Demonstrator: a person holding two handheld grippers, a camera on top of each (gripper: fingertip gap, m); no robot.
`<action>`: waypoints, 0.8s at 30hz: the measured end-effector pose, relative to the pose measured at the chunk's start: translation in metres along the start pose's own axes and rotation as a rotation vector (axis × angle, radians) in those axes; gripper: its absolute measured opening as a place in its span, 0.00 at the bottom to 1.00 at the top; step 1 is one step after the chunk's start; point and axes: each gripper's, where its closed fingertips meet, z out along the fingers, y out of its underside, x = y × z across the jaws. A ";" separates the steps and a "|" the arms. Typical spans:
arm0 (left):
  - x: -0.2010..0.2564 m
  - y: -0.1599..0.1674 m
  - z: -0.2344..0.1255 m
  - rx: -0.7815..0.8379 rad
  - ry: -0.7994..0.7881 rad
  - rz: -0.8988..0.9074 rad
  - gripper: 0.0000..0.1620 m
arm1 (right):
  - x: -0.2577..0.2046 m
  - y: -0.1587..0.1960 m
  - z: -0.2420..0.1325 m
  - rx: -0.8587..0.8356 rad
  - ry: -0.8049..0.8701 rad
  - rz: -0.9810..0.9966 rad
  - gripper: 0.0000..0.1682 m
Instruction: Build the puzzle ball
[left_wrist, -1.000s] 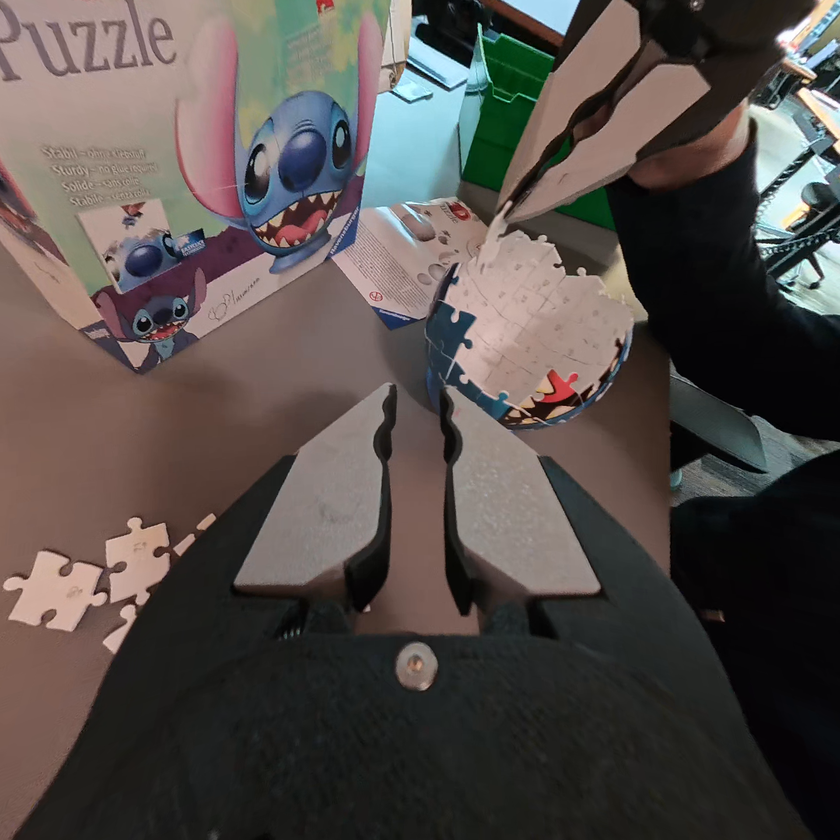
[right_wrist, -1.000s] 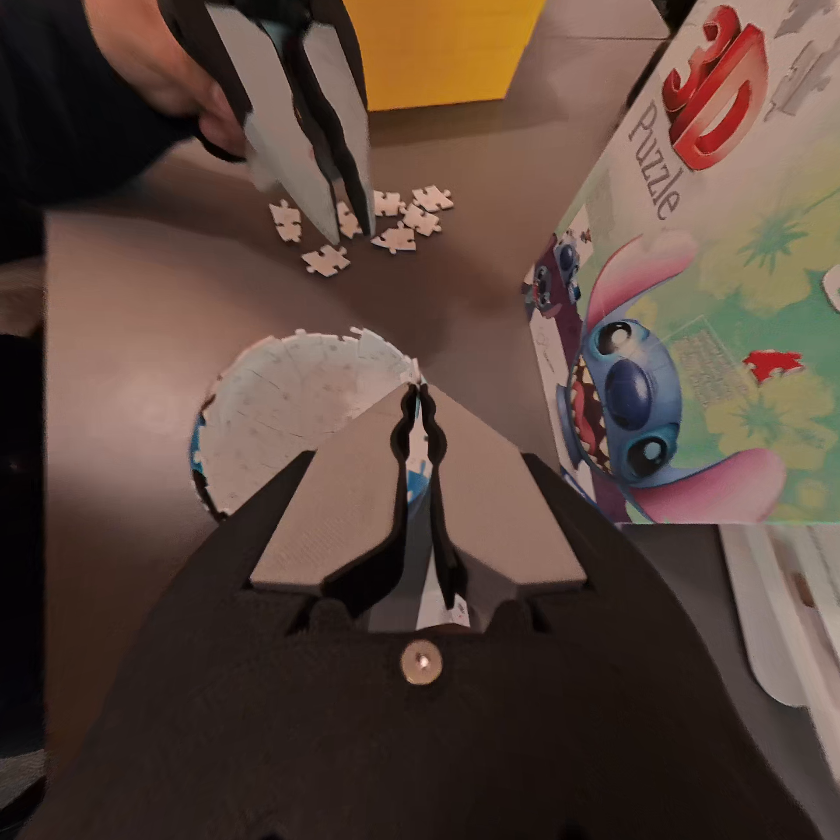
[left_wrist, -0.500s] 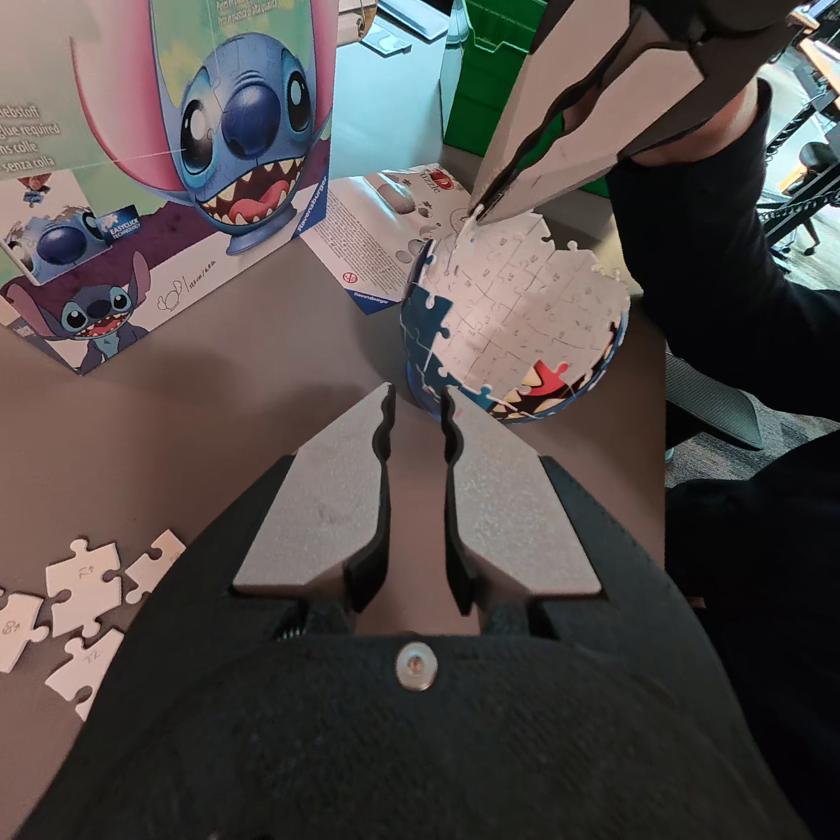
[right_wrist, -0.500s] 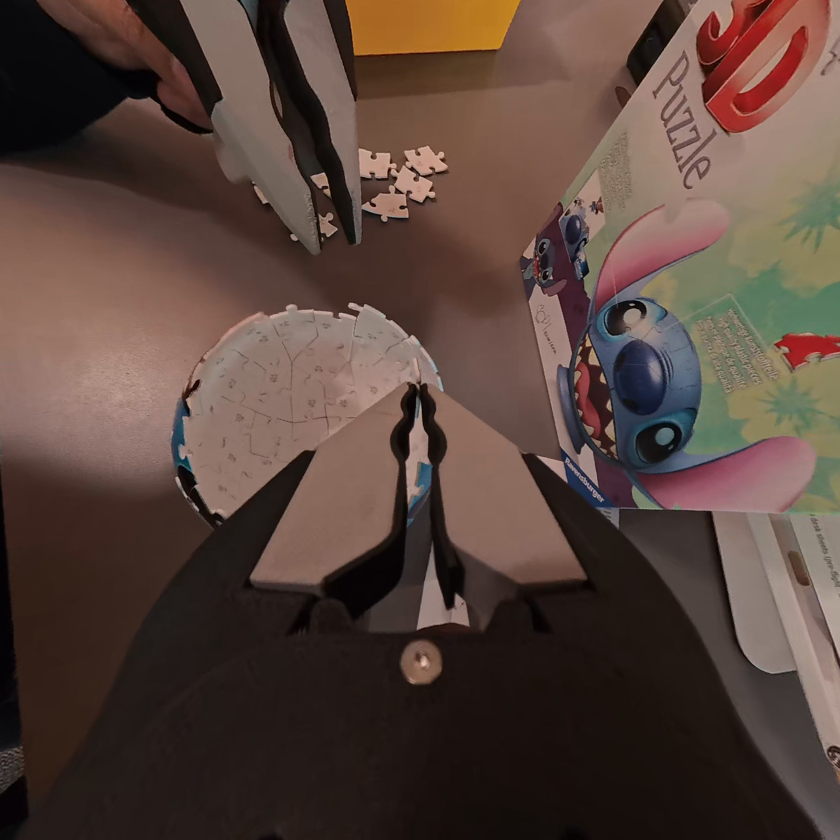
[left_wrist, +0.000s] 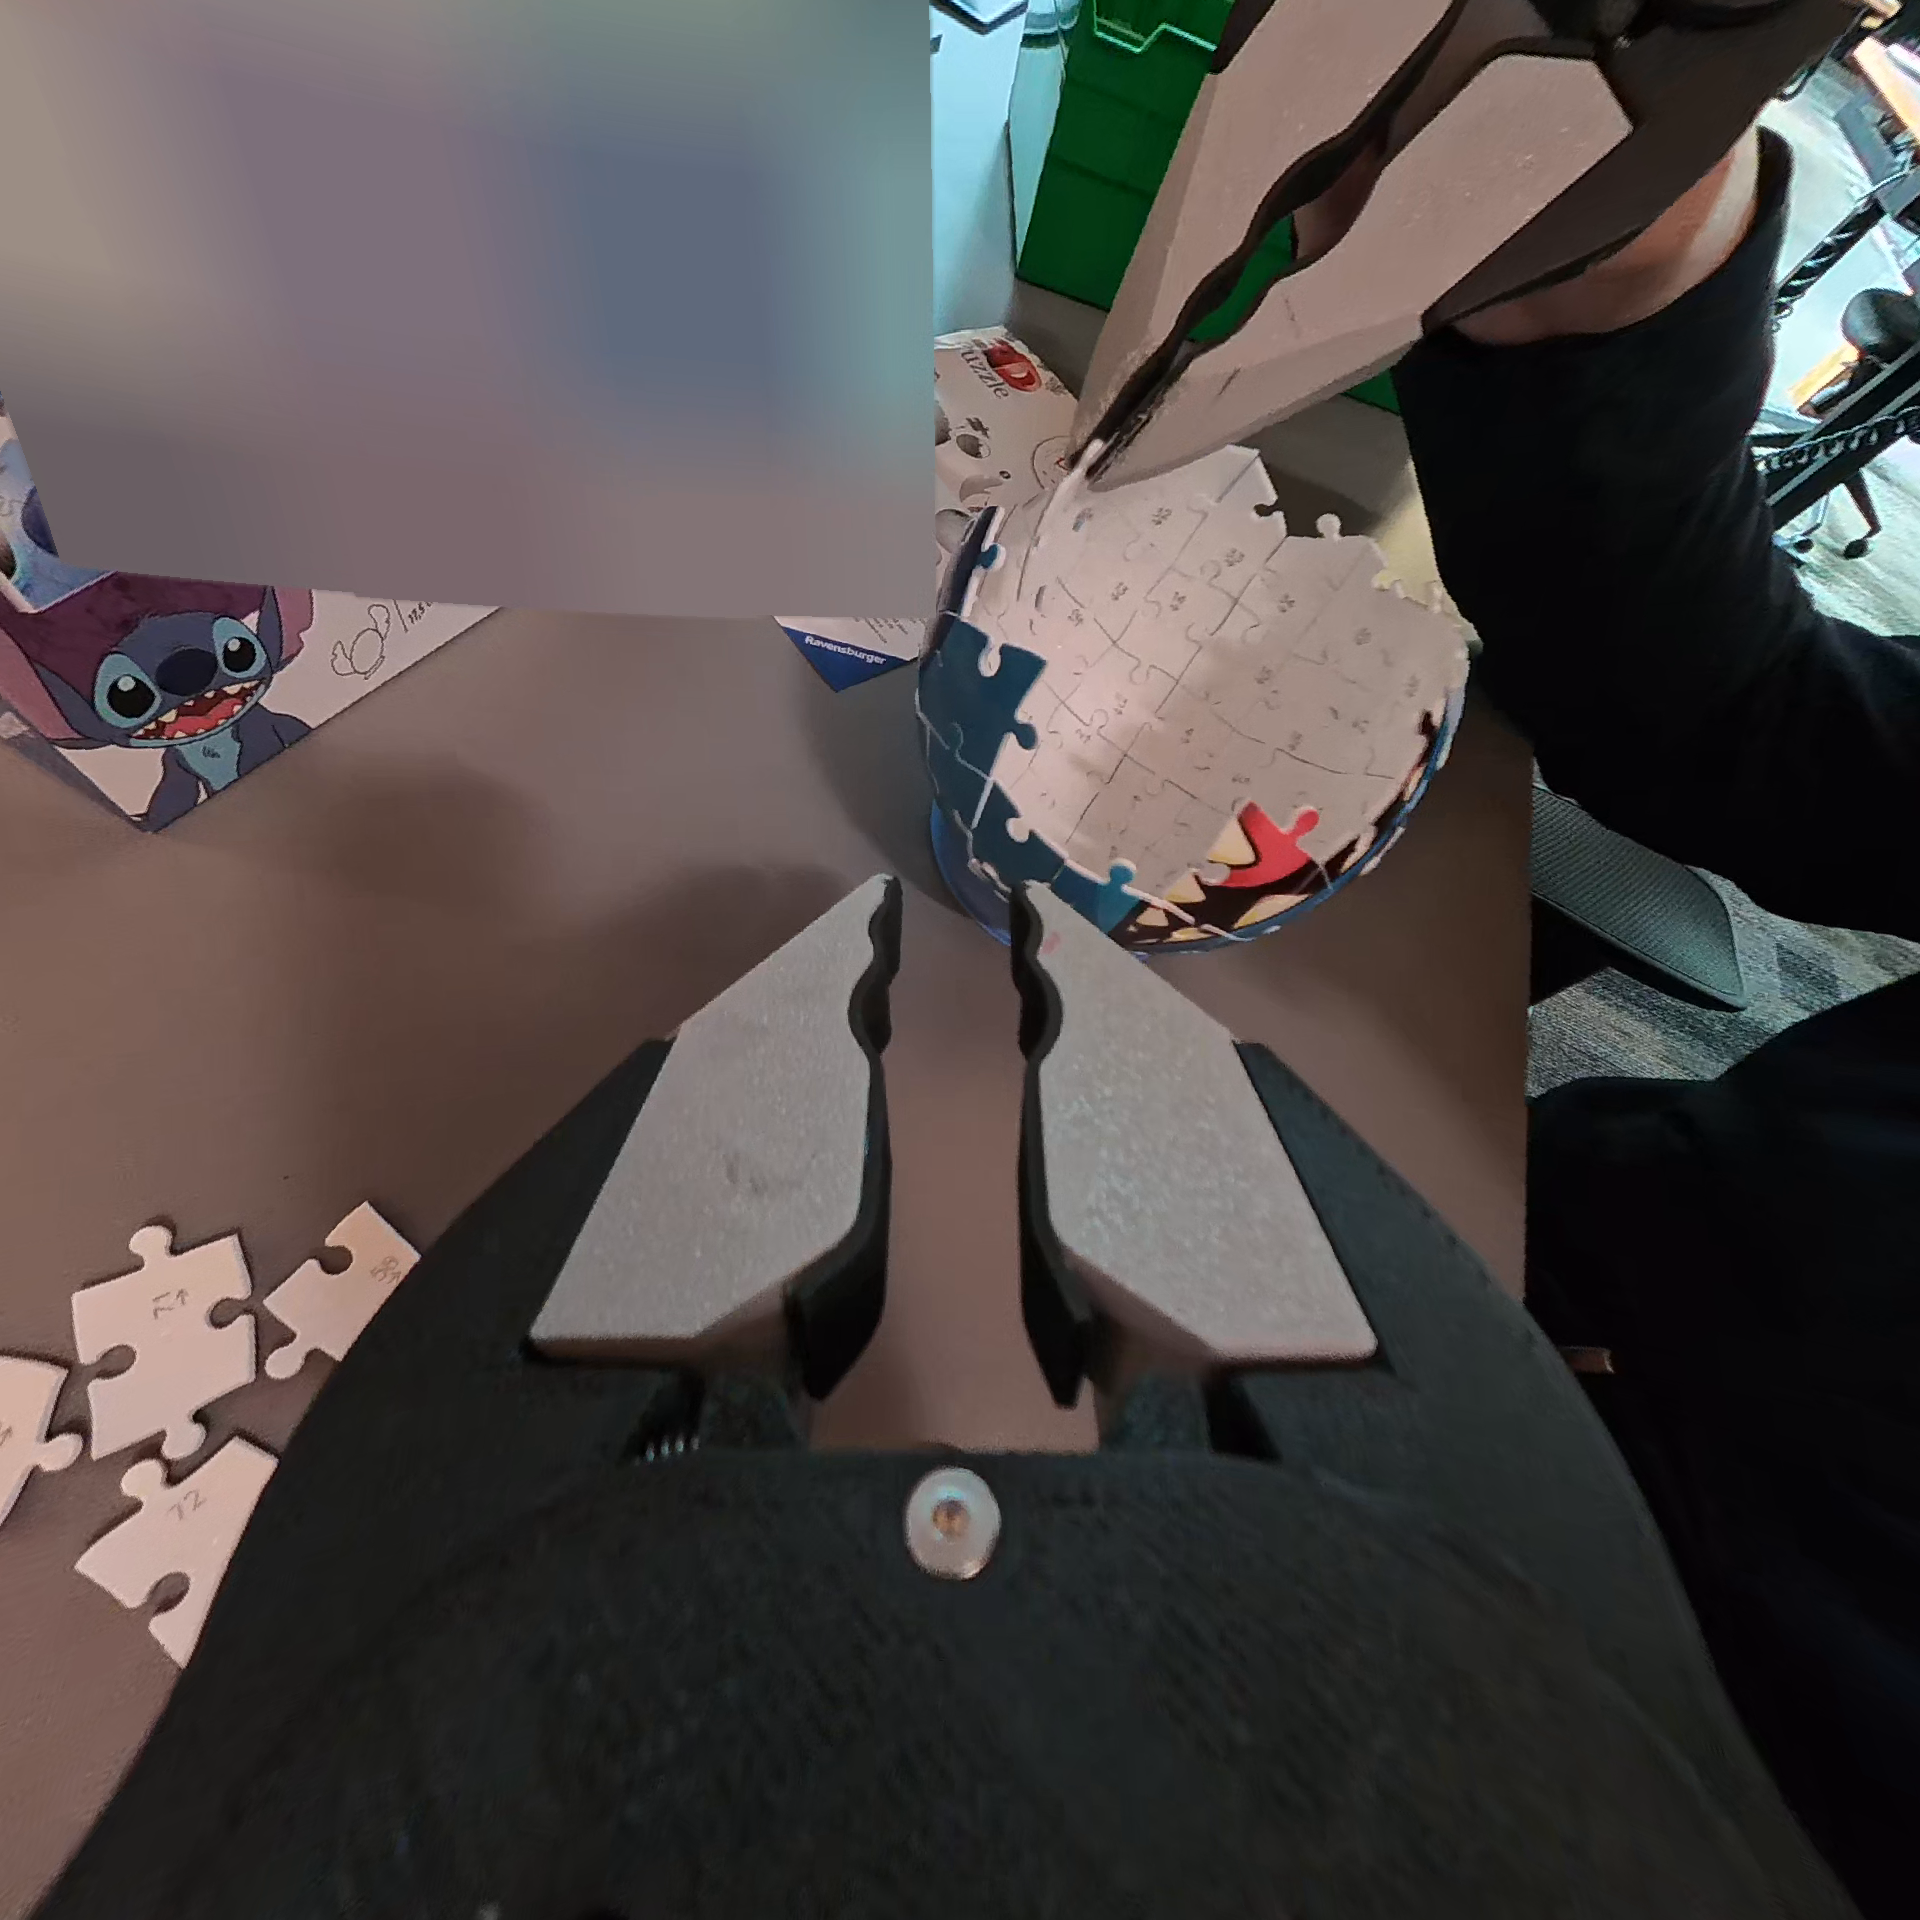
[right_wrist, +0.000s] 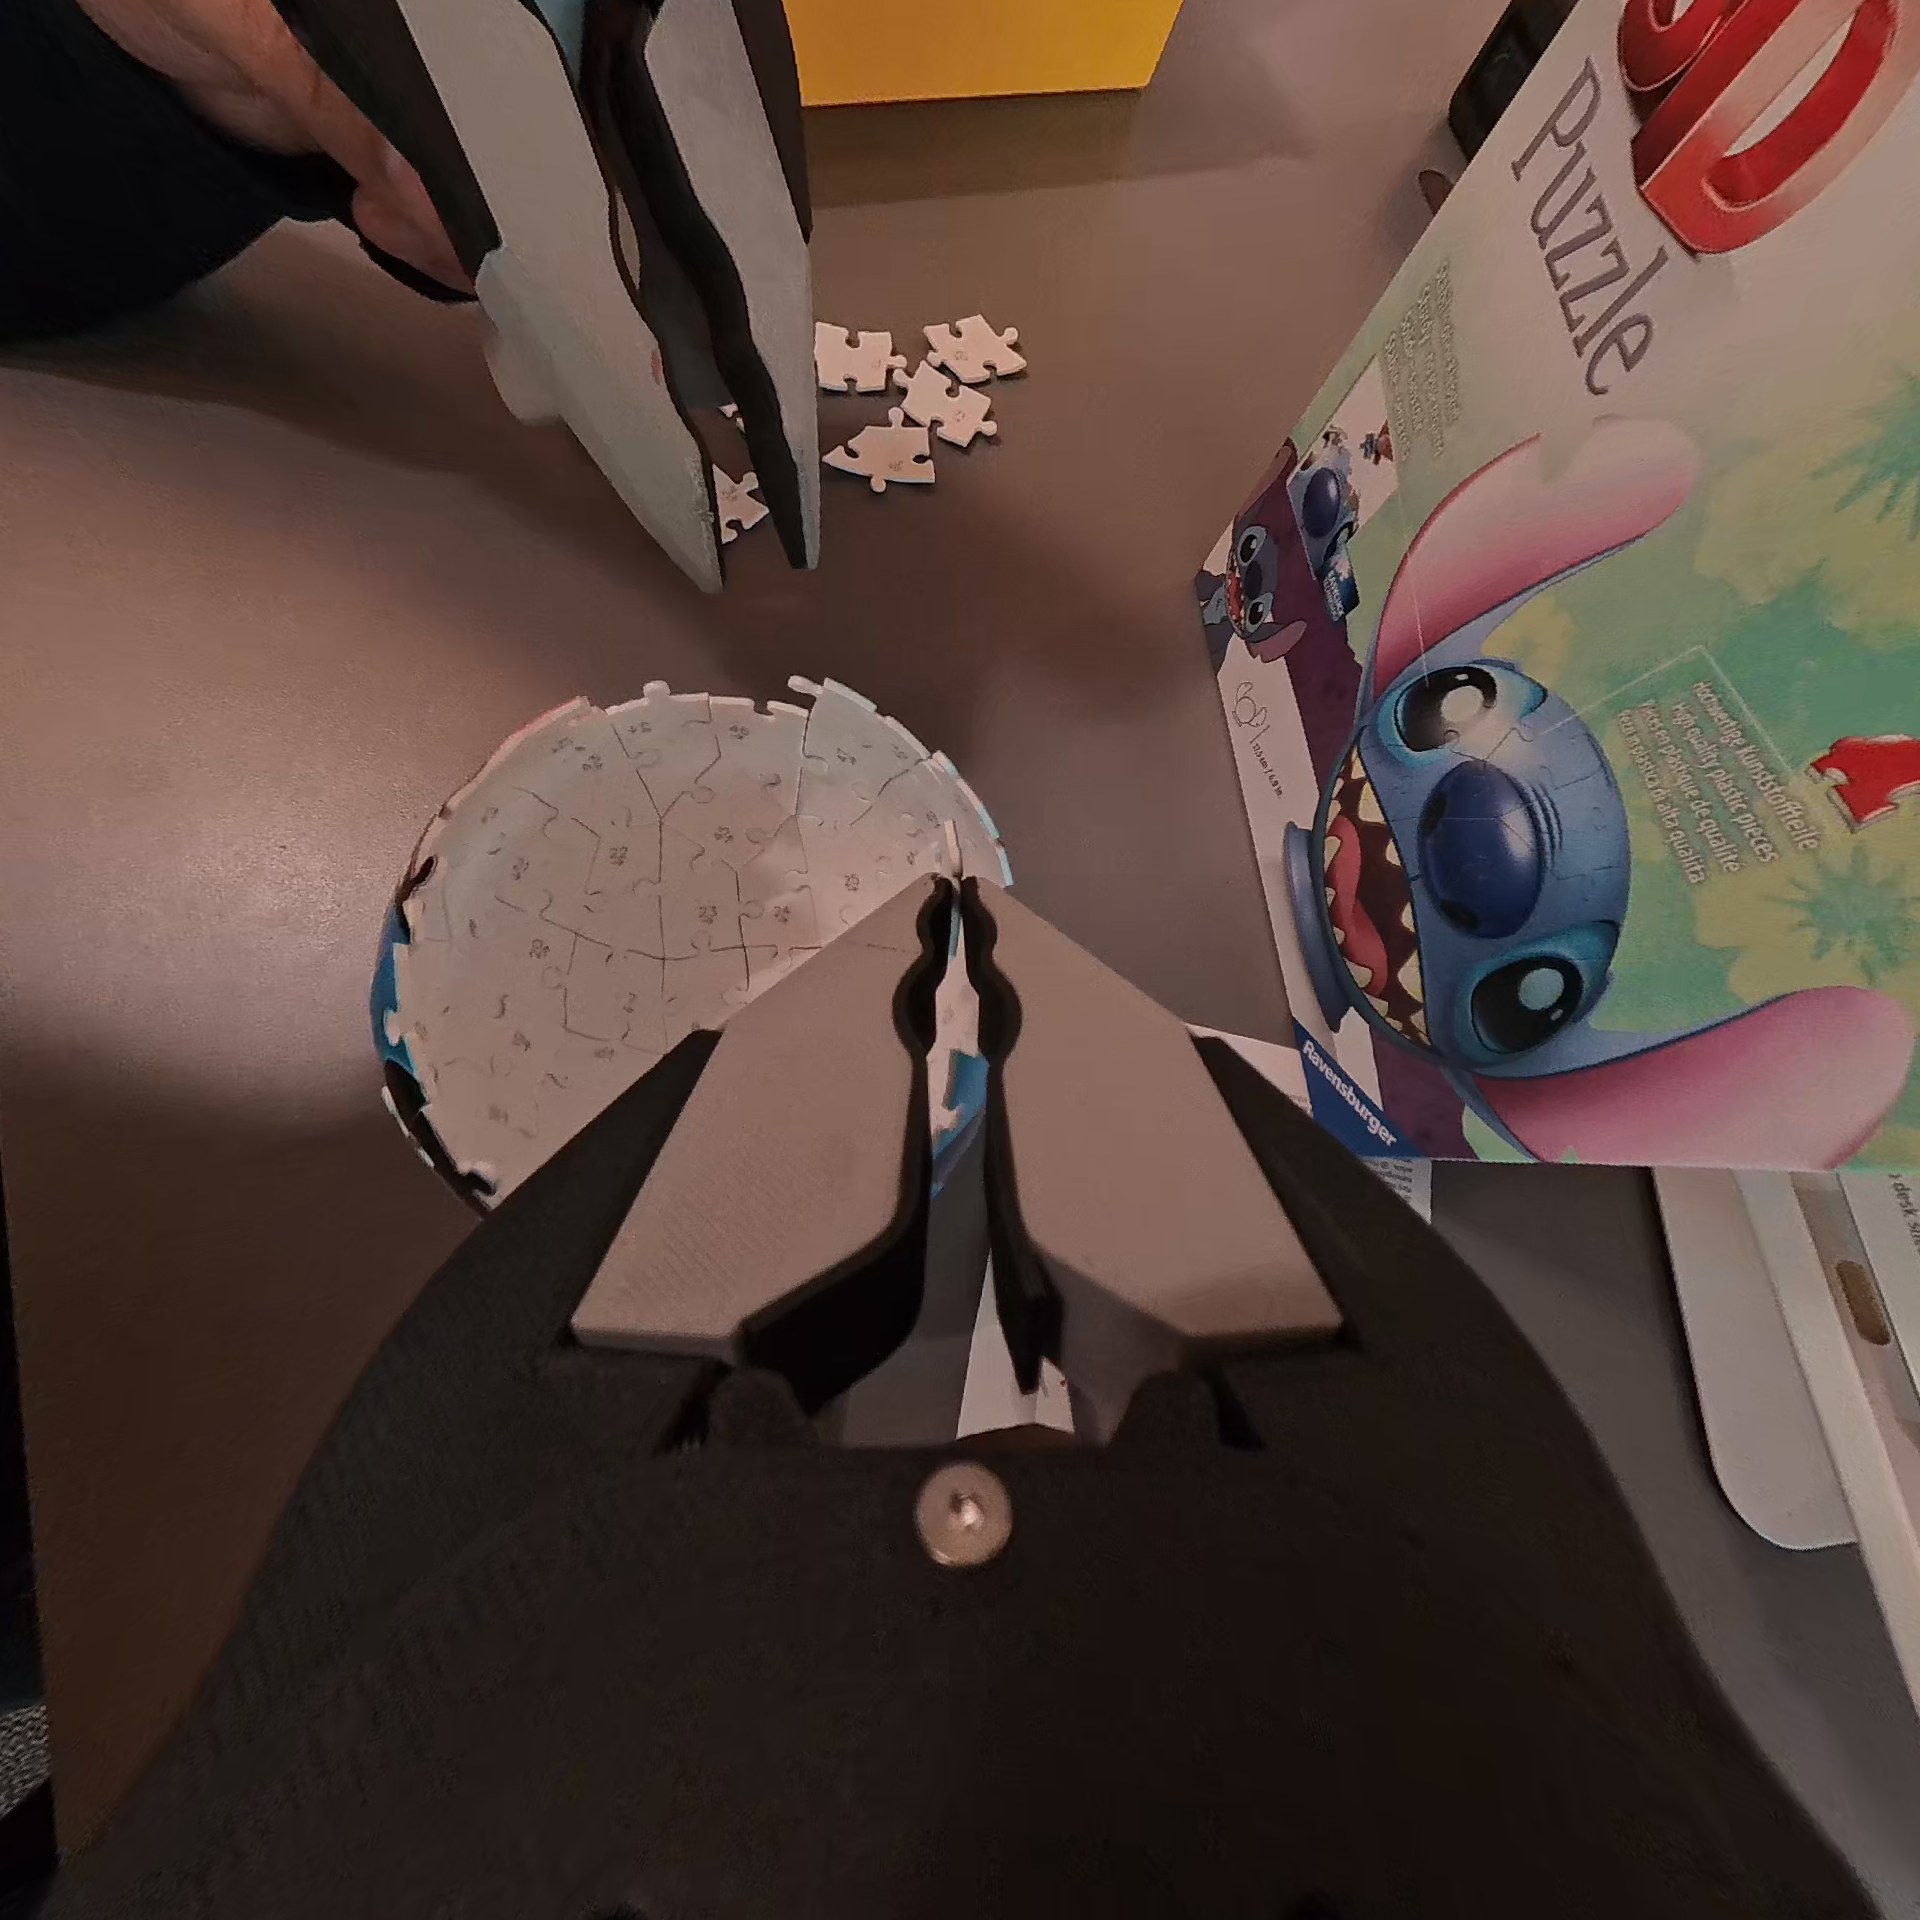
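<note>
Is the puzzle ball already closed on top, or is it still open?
Still open. The puzzle ball is a half shell: its white inside shows, and its jagged rim has free tabs.

green bin (left_wrist: 1101, 177), yellow box (right_wrist: 977, 47), grey table (left_wrist: 520, 935)

Each gripper has a black body with a rough, grainy surface, wide at the back and narrowing forward. The left gripper (left_wrist: 951, 914) carries two grey wedge-shaped fingers (left_wrist: 727, 1153) with speckled top faces and black wavy inner edges. A round silver screw (left_wrist: 951, 1522) sits in the middle of the body. The right gripper (right_wrist: 956, 883) has the same build, with its own silver screw (right_wrist: 963, 1525). The person wears a black sleeve (left_wrist: 1621, 582).
</note>
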 end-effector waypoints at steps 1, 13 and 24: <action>0.000 0.000 0.000 0.000 0.001 -0.001 0.11 | -0.001 0.000 0.001 -0.001 -0.003 -0.002 0.00; 0.000 0.002 0.002 -0.012 0.003 -0.002 0.12 | -0.003 0.003 0.005 -0.010 -0.021 0.006 0.00; 0.001 0.004 0.003 -0.018 0.005 -0.005 0.12 | -0.002 0.004 0.005 -0.005 -0.033 0.031 0.00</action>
